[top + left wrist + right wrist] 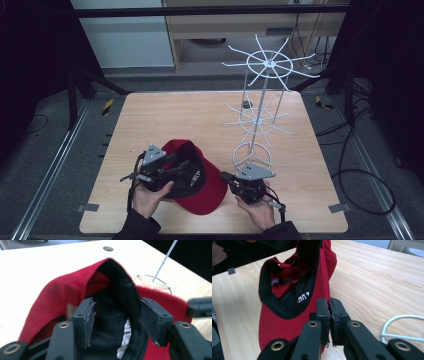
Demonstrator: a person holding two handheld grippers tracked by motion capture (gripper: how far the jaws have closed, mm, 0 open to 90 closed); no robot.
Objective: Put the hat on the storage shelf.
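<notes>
A red cap (200, 192) with a black lining lies upside down near the table's front edge. My left gripper (182, 167) reaches into its crown from the left. In the left gripper view the left gripper (117, 315) is open, its jaws standing apart over the lining and black sweatband of the cap (57, 295), with neither pad pressing. My right gripper (226, 178) meets the brim's right edge. In the right gripper view the right gripper (329, 307) has its jaws together, pinching the brim edge of the cap (274, 325).
A tall white wire rack (257, 120) with spoked arms stands at the back right; its base ring (252, 155) lies just behind the right gripper and shows as a white ring (402, 325). A small round hole (246, 104) sits farther back in the wooden table (165, 115).
</notes>
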